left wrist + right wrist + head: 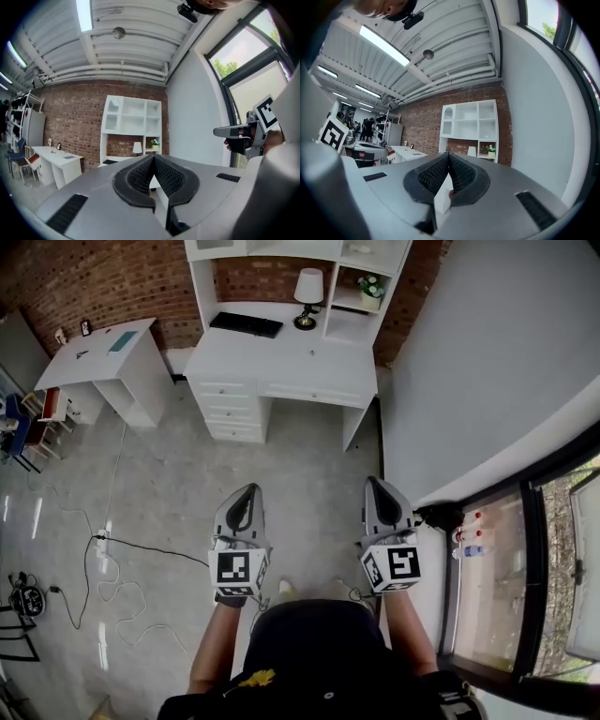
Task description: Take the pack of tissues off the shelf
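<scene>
A white desk (281,357) with a white shelf unit (334,287) stands ahead against the brick wall. The shelf unit (132,117) also shows in both gripper views (471,124), a few steps away. I cannot make out the pack of tissues on it at this distance. My left gripper (247,491) and right gripper (373,482) are held level side by side over the floor, pointing at the desk. The left gripper (153,157) has its pads together with nothing between them. The right gripper (448,154) is likewise shut and empty.
On the desk are a lamp (307,292), a black keyboard (246,324) and a small plant (372,287). A second white desk (98,348) and chairs (37,418) stand at the left. Cables (112,559) trail over the floor. At the right are a white wall (469,362) and a window ledge with bottles (469,535).
</scene>
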`<act>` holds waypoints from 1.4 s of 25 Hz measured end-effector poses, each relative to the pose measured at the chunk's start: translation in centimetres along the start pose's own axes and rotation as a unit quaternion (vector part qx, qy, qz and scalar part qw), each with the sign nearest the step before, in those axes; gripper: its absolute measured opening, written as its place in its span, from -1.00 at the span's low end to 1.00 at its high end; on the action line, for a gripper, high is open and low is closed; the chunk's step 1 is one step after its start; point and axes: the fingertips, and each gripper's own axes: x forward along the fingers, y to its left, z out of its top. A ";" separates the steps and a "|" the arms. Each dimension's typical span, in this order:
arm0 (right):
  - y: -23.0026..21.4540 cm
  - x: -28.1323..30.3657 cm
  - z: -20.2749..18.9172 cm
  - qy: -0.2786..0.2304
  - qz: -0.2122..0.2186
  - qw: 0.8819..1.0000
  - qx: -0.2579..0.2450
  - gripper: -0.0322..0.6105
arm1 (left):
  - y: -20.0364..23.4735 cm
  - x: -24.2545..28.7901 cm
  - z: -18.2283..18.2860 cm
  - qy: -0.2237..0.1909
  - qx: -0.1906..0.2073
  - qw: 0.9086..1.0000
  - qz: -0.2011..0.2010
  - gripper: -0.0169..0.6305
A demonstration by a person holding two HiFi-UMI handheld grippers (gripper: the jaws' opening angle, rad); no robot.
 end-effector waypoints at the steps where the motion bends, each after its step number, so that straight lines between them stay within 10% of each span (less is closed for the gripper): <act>1: 0.2 -0.1 0.0 0.004 -0.001 1.000 -0.003 -0.89 | 0.2 0.0 0.1 0.001 0.009 1.000 -0.002 -0.89; 20: -3.5 3.9 -0.8 -0.008 -0.032 0.999 0.013 -0.89 | 2.0 5.3 -1.4 0.014 0.007 1.000 -0.026 -0.89; 22: -3.9 6.3 -0.8 -0.019 -0.006 1.000 0.023 0.13 | 2.2 6.9 -1.9 0.022 0.010 0.999 -0.025 -0.89; 35: -18.0 22.1 -3.6 -0.022 -0.015 0.999 0.026 0.13 | 2.9 28.6 -2.1 0.052 0.022 0.998 -0.031 -0.89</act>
